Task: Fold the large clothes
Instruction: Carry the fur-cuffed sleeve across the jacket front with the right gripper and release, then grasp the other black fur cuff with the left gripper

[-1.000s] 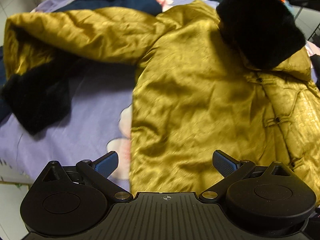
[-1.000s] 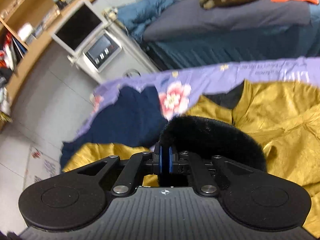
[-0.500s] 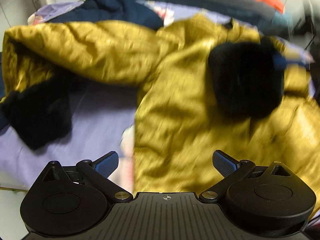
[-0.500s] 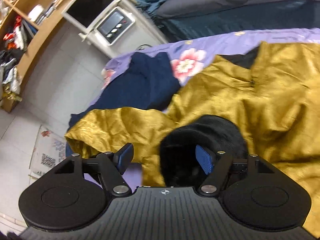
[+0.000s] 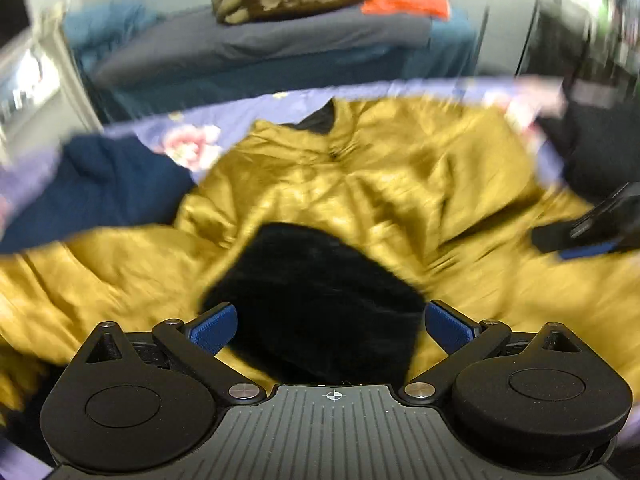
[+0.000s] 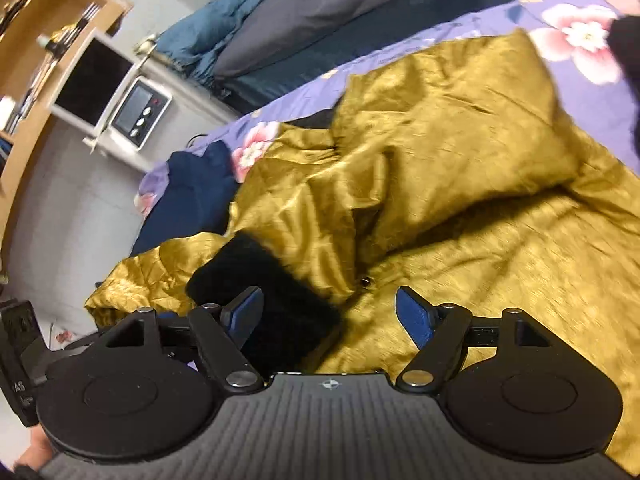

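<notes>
The gold jacket (image 6: 460,208) lies spread across the purple floral bedsheet (image 6: 472,36). One sleeve is folded over the body, its black fur cuff (image 5: 316,296) resting on the front panel. The left gripper (image 5: 330,326) hovers wide, empty, directly behind this cuff. The right gripper (image 6: 328,314), jaws opening and empty, has the cuff at its left pad. Sleeve axis runs diagonally toward the far shoulder; the left gripper appears nearer

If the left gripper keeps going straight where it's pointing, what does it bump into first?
Probably the black furry cuff, lying on the gold jacket right ahead of the open left gripper; blur makes depth uncertain.
</notes>
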